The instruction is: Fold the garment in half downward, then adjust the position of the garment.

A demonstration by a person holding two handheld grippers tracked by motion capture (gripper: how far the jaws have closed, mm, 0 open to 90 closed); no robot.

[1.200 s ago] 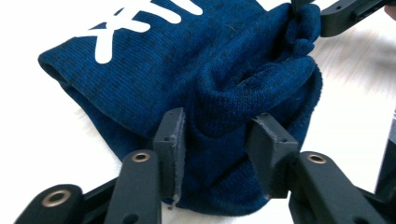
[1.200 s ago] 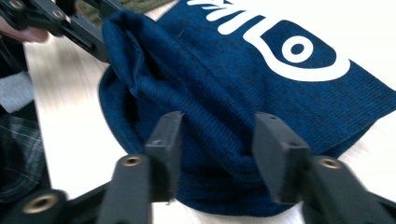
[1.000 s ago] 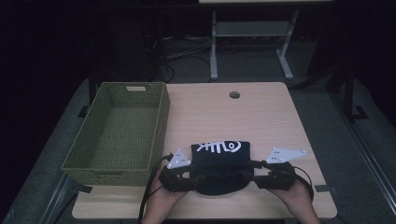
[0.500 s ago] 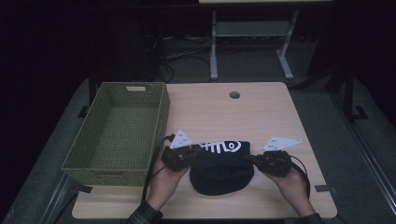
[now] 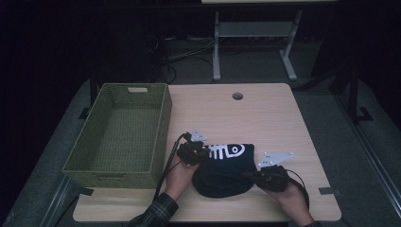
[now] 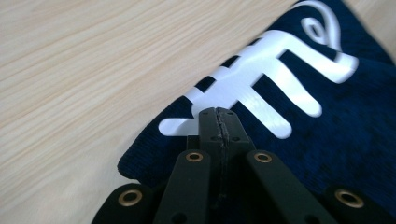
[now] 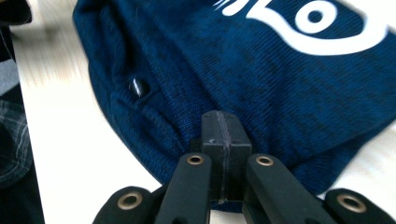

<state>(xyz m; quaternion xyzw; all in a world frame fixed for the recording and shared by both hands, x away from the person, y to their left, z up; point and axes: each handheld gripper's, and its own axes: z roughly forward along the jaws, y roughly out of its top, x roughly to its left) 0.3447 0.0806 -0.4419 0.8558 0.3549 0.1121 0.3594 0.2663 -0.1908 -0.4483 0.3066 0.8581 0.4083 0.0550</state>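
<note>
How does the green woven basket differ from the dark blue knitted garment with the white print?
The green woven basket is stiff, open-topped and stands at the table's left edge; the dark blue knitted garment is soft, folded and lies flat near the front edge. Nothing grips the basket; both grippers flank the garment. Both rest on the wooden table.

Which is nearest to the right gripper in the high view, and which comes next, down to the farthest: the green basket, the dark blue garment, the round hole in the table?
1. The dark blue garment, directly at the left of the right gripper, touching it.
2. The round hole in the table, far ahead, near the table's far edge.
3. The green basket, at the table's left side; its near wall is about as far as the hole, too close to call.
</note>
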